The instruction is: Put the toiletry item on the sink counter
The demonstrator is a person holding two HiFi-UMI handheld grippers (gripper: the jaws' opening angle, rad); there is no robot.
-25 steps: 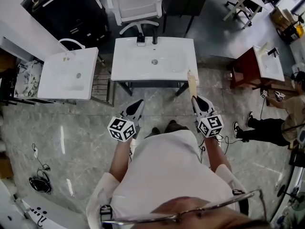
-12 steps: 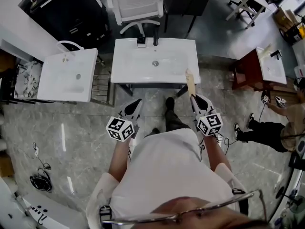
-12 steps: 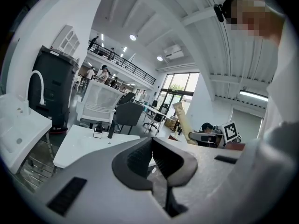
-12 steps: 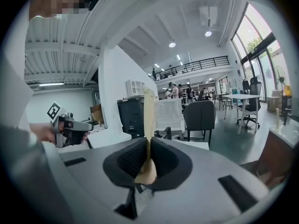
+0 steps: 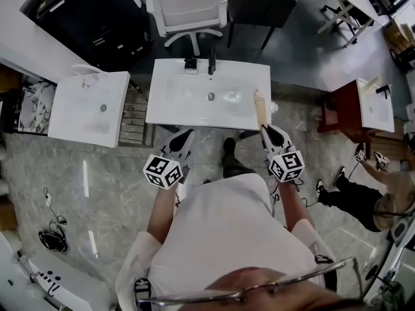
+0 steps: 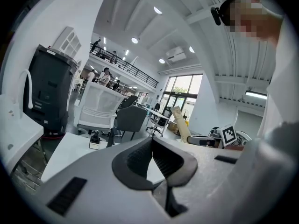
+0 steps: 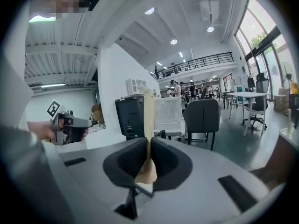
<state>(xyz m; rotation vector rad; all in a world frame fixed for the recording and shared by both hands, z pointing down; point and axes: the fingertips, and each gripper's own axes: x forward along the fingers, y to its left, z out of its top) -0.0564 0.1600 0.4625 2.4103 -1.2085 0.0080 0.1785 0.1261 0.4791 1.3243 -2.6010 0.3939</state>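
My right gripper (image 5: 266, 127) is shut on a flat, pale tan toiletry item (image 5: 260, 108) that sticks out forward past the jaws, its far end over the right front part of the white sink counter (image 5: 170, 113). In the right gripper view the item (image 7: 148, 113) stands as a thin upright strip pinched between the dark pads. My left gripper (image 5: 187, 135) hangs just short of the counter's front edge, shut with nothing between its jaws; in its own view the pads (image 6: 140, 158) meet. The basin has a drain (image 5: 211, 96) and a dark faucet (image 5: 211, 62) at the back.
A second white sink unit (image 5: 85, 107) stands to the left, with a metal rack (image 5: 131, 118) between the two. A white chair (image 5: 185, 8) and a dark chair (image 5: 259, 8) stand behind the counter. Another sink on a reddish cabinet (image 5: 363, 107) and a seated person (image 5: 363, 196) are at right.
Both grippers and the person have moved forward toward the sink counter. The toiletry item's tip now lies over the counter's right front part. Both jaws stand as before.
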